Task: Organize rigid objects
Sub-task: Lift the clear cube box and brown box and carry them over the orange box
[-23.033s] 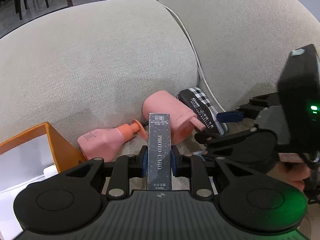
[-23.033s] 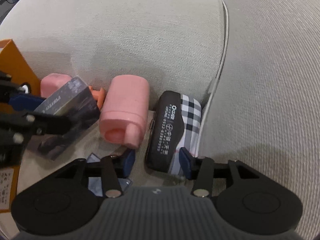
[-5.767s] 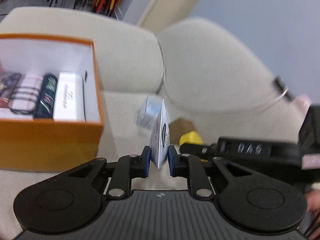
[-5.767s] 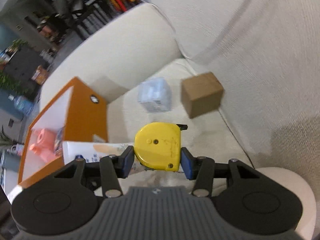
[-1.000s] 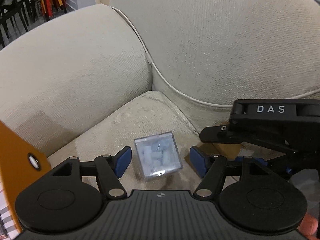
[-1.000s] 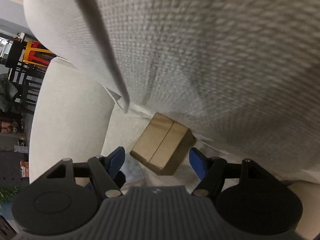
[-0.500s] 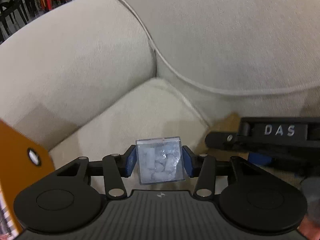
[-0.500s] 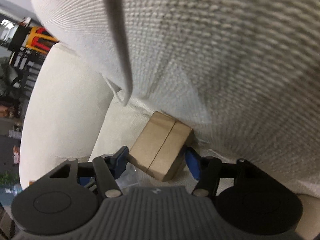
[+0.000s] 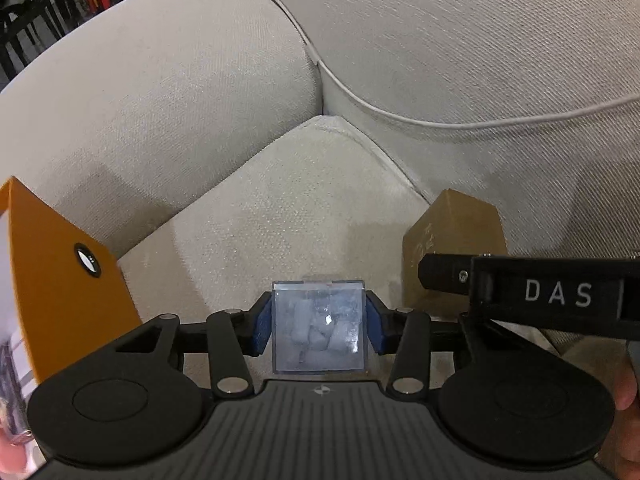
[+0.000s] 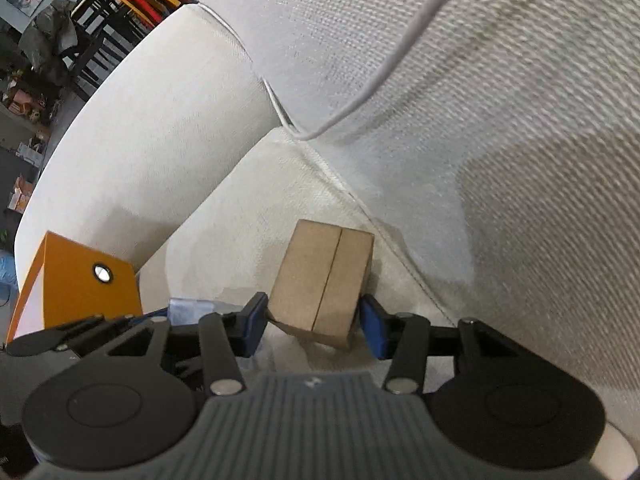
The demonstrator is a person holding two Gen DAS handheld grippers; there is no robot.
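Observation:
My left gripper [image 9: 318, 328] is shut on a clear plastic cube box [image 9: 318, 326] with pale blue pieces inside, held just above the sofa seat. My right gripper [image 10: 316, 324] is shut on a small brown cardboard box [image 10: 324, 276], tilted, at the seat's right edge against the back cushion. The cardboard box [image 9: 452, 236] and the right gripper's body also show at the right of the left wrist view. The clear box [image 10: 188, 306] shows partly behind the left gripper in the right wrist view.
An orange storage box [image 9: 60, 272] stands on the seat at the left, with items inside at the frame edge; it also shows in the right wrist view [image 10: 84, 284]. Beige sofa cushions [image 9: 460, 48] rise behind and to the right. Chairs stand far back left.
Both grippers have closed on their boxes over the last second. The left gripper has lifted the clear box slightly; the right has tilted the cardboard box and pulled it back from the cushion.

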